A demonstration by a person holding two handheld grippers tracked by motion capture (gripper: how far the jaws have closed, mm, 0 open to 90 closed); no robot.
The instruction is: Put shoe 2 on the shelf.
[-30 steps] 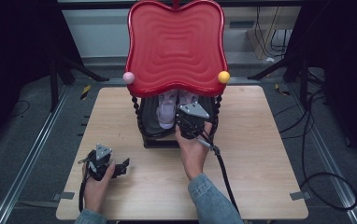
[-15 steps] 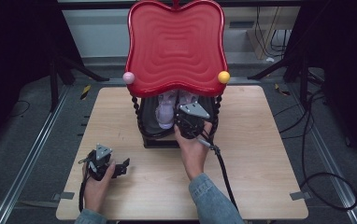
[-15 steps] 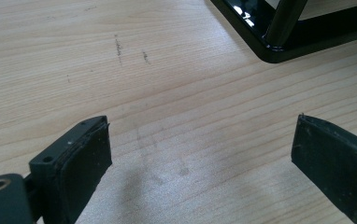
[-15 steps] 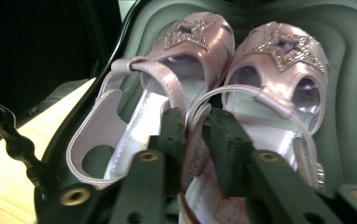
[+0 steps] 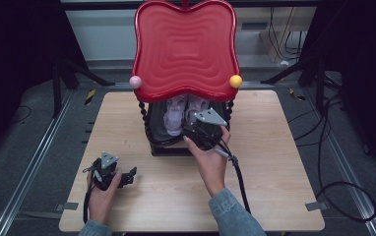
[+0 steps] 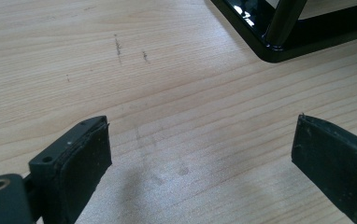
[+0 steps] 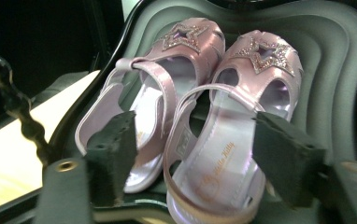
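Up top, a glossy red scalloped tray (image 5: 186,49) crowns a black two-tier stand on the pale wooden bench (image 5: 284,162). Two pink star-trimmed sandals (image 7: 190,116) lie side by side on its dark lower tray (image 7: 335,70), where the right gripper (image 7: 193,144) straddles one sandal's heel, jaws apart. Near the bench's front-left, the left gripper (image 6: 200,154) rests wide open.

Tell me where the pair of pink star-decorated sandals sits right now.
In the high view, the pair of pink star-decorated sandals lies side by side on the dark lower tray under the red wavy-edged top shelf, directly ahead of the open right hand-held gripper.
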